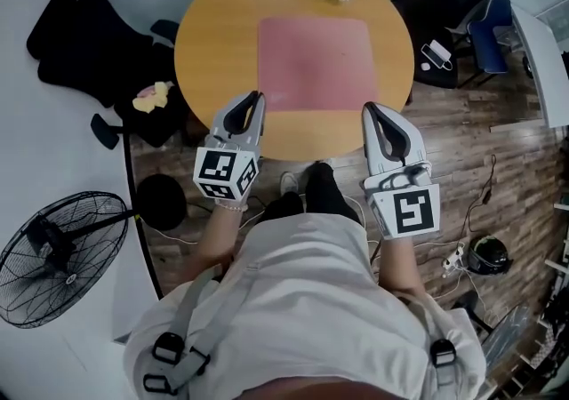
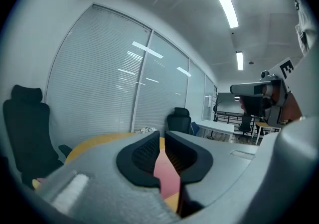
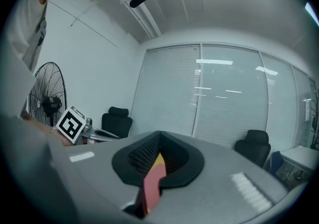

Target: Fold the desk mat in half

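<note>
Pink desk mat (image 1: 316, 60) lies flat at upper centre on round table (image 1: 209, 43). Left gripper (image 1: 258, 98) near mat's lower-left corner, jaws slightly apart, empty. Right gripper (image 1: 367, 108) near lower-right corner, jaws closed, empty.

Left gripper (image 2: 160, 137): near, jaws a narrow slit apart, nothing between them.
Mat (image 2: 167, 178): pink, seen through the slit, lying on the table.
Table (image 2: 97, 142): yellow, beyond the jaws.
Chairs: one black at near left (image 2: 25, 128), one far past the table (image 2: 179, 118).
Blinds (image 2: 109, 78): far wall, left.
Right gripper (image 2: 241, 88): right, level.
</note>
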